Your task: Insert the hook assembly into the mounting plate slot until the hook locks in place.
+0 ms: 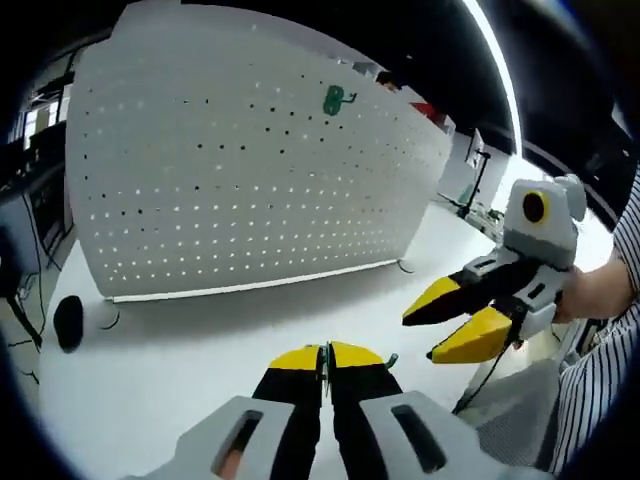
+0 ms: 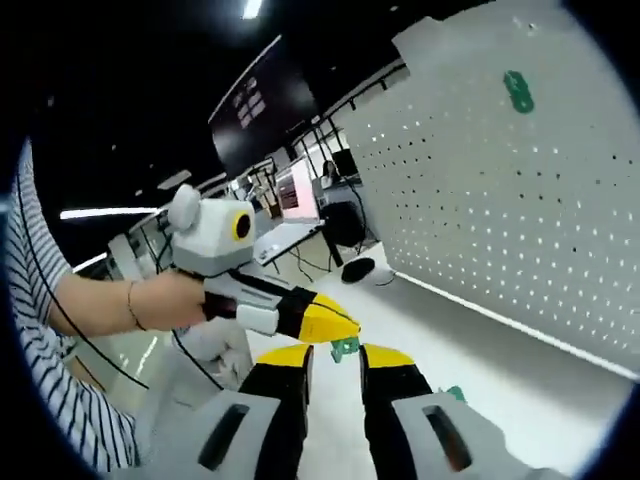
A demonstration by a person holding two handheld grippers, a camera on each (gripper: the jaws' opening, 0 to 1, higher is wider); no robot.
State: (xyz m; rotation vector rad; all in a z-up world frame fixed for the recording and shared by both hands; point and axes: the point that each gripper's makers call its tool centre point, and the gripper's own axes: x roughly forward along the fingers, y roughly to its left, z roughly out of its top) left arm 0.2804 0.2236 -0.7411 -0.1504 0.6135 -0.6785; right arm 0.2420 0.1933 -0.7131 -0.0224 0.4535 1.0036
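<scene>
Left gripper (image 1: 326,358) jaws pinch a green hook (image 2: 345,348); right gripper (image 2: 334,362) jaws spread; bare counter (image 1: 200,340) lies before the pegboard (image 1: 240,170).

A small black round object (image 1: 68,322) is lying on the white table (image 1: 200,350) near its left edge, just off the board's lower left corner; in the right gripper view the same dark thing (image 2: 357,269) is sitting at the table's far end. Beyond it a lit computer screen (image 2: 297,190) is glowing on a background desk. A ceiling light strip (image 1: 495,60) is shining overhead.
</scene>
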